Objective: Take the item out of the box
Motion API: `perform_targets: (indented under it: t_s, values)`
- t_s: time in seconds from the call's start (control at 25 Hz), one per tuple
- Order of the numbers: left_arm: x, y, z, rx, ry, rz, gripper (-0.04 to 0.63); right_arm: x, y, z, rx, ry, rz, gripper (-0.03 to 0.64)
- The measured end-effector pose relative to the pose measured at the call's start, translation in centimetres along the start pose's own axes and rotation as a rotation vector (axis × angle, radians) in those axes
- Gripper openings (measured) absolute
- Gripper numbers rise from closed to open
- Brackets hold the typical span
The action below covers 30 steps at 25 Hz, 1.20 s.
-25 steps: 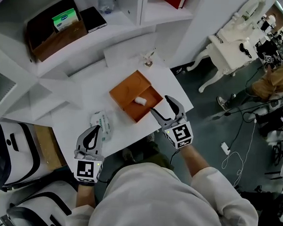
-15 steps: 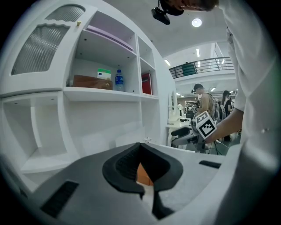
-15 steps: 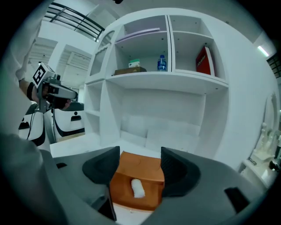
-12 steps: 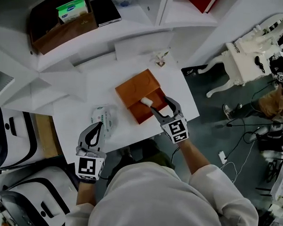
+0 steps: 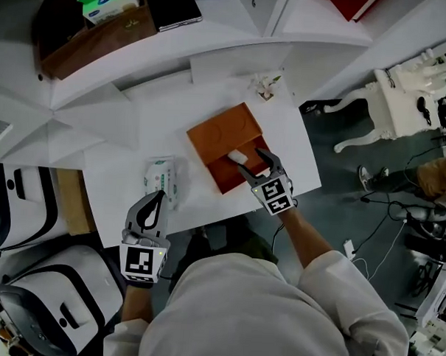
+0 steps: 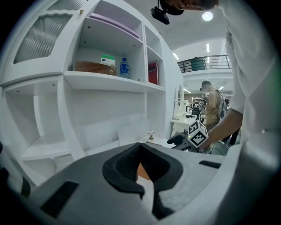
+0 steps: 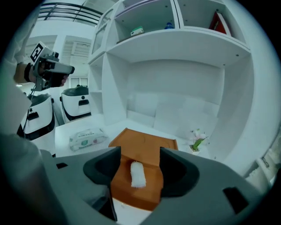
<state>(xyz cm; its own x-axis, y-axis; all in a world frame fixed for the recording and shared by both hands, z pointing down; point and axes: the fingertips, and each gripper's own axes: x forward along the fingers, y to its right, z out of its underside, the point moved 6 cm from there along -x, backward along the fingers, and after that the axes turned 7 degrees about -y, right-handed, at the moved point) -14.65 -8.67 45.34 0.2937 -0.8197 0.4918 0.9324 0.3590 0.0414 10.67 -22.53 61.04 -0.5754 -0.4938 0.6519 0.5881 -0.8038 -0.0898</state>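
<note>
Orange box sits on the white table; white shelves stand behind.

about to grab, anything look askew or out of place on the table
Nothing spilled or damaged. The orange box sits slightly turned against the table edge, its white roll lying loose in the open half. The wipes pack lies flat to its left.

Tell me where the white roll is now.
In the head view, the white roll lies inside the open orange box on the table, right of the wipes pack.
</note>
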Motion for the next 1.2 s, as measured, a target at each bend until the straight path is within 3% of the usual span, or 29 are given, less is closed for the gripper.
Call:
perform_targets:
  t_s: [0.44,0.6,1.2]
  values:
    - [1.5,-0.5,0.9,-0.034,-0.047,-0.029,0.005,5.7,-0.2,4.0,-0.043,-0.168,-0.099,0.272]
    - [1.5,-0.9,1.7,-0.062,-0.115,-0.052,0.005,7.2,-0.3,4.9,-0.053,-0.231,-0.12,0.264]
    - [3.8,-1.2,2.4,-0.091,-0.105,-0.048,0.005,11.8,-0.4,6.5,-0.091,-0.377,-0.189,0.237]
